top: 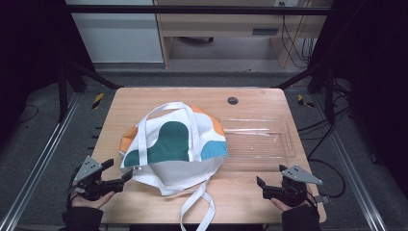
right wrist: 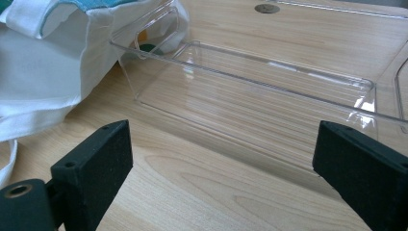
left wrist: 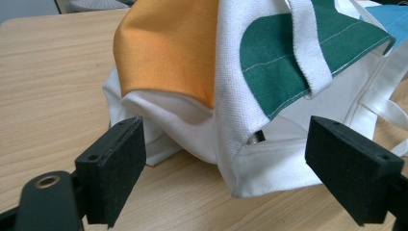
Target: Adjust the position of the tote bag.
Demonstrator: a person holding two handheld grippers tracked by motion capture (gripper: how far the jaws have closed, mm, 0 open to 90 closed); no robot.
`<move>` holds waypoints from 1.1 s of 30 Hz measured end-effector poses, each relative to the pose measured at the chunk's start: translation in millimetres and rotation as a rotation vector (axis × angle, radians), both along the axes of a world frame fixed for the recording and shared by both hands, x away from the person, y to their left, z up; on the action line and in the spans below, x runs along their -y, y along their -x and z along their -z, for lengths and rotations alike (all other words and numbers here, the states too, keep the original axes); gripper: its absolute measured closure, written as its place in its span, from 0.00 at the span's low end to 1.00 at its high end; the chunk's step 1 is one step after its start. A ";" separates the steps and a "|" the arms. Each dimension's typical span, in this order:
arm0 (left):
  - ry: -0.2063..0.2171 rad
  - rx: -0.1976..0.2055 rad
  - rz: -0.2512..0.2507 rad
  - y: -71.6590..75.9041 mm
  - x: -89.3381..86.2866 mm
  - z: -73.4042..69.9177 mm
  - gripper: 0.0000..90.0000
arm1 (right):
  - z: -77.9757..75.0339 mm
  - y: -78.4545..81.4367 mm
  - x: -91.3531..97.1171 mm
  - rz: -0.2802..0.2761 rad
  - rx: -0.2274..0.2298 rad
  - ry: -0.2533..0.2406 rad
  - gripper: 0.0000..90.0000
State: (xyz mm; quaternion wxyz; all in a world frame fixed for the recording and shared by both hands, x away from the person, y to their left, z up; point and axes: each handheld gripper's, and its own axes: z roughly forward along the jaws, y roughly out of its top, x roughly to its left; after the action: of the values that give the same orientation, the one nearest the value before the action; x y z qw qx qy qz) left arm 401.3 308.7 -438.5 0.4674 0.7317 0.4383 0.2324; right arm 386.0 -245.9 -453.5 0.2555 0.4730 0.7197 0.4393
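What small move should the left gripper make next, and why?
Probably ease the left gripper forward a little and close it on the tote bag at its near white corner. Its fingers stand open on either side of that corner without pressing it, and the bag lies slumped on the table, beside the clear tray.
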 end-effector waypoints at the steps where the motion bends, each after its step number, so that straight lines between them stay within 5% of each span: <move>1: 0.003 -0.001 0.002 0.1 0.0 0.0 0.16 | -0.1 -0.1 -0.1 -0.003 0.000 0.000 0.08; 15: 0.008 -0.002 0.017 -1.2 2.8 -1.8 0.26 | -4.1 0.7 -7.4 -0.024 0.011 -0.005 0.16; 33: -0.010 -0.011 0.030 -2.9 8.6 -2.6 0.44 | -13.5 -0.2 -23.5 -0.089 0.010 -0.014 0.39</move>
State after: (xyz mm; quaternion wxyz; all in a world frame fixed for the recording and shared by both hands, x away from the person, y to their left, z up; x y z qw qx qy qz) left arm 404.2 300.1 -435.9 0.4650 0.7417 0.4285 0.2236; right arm 386.2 -222.4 -440.0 0.2359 0.4400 0.7357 0.4577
